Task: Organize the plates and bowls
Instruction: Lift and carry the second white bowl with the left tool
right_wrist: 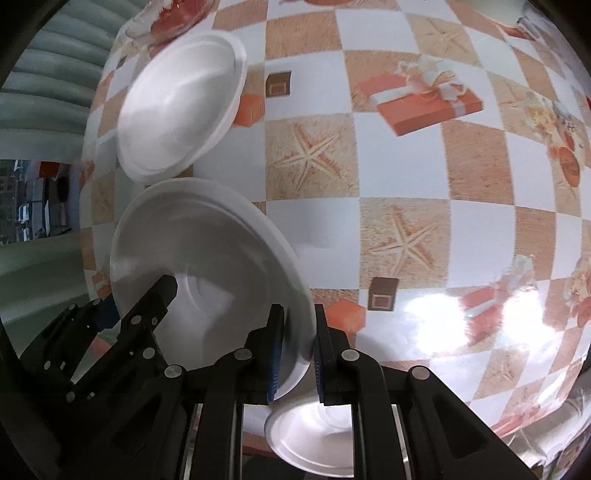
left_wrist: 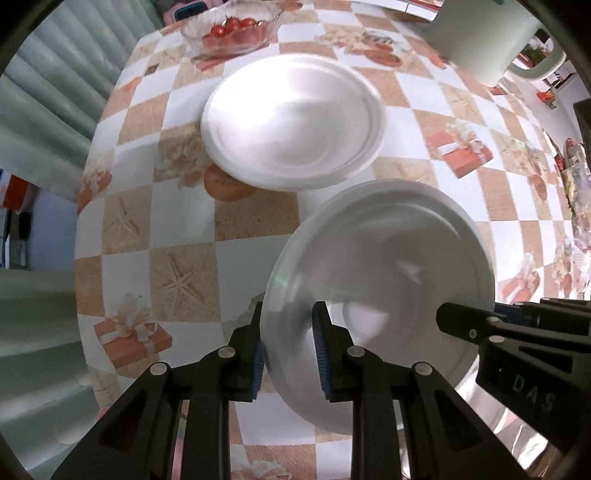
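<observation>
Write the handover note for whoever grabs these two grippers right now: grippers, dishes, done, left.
Left gripper: jaws shut on the near rim of the lifted white bowl.
Right gripper: jaws shut on the opposite rim of the same bowl. The bowl is tilted, held above the table by both.
Second white bowl sits on the checked tablecloth, just beyond the held one.
A smaller white dish lies under the right gripper.
Glass bowl of tomatoes at the far edge, untouched.
Done: one bowl picked up.
Left: probably set it into the second bowl, then deal with the small dish.
</observation>
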Demonstrator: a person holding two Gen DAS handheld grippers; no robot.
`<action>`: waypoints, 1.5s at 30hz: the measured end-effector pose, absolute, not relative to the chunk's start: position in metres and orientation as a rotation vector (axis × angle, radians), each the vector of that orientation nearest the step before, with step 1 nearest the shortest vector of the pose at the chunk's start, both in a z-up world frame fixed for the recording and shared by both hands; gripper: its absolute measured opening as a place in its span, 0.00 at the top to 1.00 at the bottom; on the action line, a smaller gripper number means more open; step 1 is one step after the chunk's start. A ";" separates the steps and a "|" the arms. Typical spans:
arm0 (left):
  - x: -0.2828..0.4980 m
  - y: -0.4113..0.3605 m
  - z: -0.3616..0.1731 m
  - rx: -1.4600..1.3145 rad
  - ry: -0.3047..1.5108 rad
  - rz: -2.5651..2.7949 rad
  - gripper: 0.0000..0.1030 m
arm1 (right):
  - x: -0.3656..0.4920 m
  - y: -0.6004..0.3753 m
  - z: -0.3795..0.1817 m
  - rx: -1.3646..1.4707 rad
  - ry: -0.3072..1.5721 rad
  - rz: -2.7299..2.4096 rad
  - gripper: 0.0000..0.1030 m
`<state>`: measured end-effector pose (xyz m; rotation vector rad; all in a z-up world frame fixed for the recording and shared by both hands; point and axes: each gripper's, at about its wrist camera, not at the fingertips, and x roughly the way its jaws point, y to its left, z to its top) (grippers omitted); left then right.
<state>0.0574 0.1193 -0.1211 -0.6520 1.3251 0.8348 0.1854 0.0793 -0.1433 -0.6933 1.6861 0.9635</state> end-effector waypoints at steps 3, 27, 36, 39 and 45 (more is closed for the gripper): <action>0.055 0.114 -0.105 -0.637 1.310 0.825 0.75 | 0.190 0.073 -0.132 -0.673 1.681 0.966 0.85; 0.096 0.020 -0.070 -0.457 1.315 0.635 0.75 | 0.217 -0.034 -0.081 -0.536 1.675 0.849 0.84; 0.100 -0.017 -0.092 -0.404 1.397 0.537 0.75 | 0.212 -0.079 -0.096 -0.502 1.733 0.745 0.84; 0.099 -0.020 -0.096 -0.405 1.410 0.519 0.75 | 0.209 -0.085 -0.101 -0.498 1.747 0.734 0.84; 0.095 -0.022 -0.109 -0.420 1.445 0.512 0.75 | 0.201 -0.086 -0.108 -0.517 1.754 0.728 0.84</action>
